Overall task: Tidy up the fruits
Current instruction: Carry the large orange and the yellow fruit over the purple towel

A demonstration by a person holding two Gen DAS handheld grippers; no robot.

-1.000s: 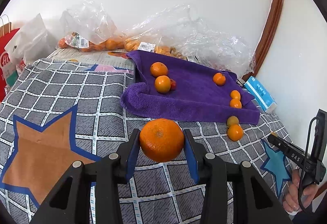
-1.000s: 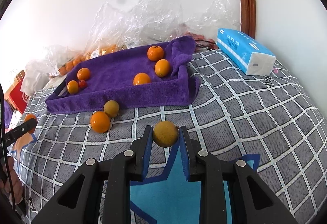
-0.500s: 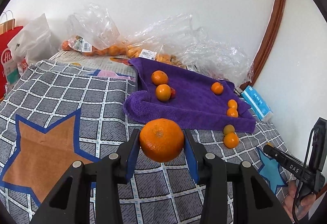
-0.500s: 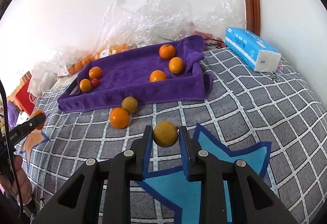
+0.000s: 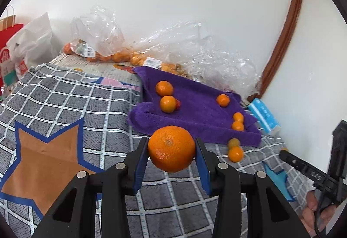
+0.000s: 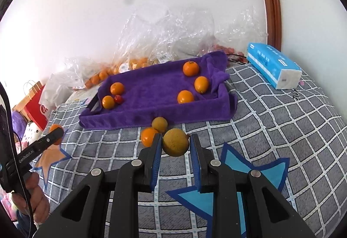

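Both of your tools have drawn back from the purple towel tray since the earlier frames; the tray and its fruit now sit further off in each view.

- Left tool: clamped on a large orange, held clear above the checked blanket.
- Right tool: clamped on a dull yellow-brown fruit, also lifted off the blanket.
- Tray: five oranges and one small red fruit inside. Two oranges and the red fruit lie at its left end, three oranges at its right end.
- Loose on the blanket, just in front of the tray's near edge: one orange touching one yellow-brown fruit.
- Blue tissue pack: on the blanket, right of the tray.
- Clear plastic bags with more oranges: against the wall behind the tray.
- Red paper bag: far left.
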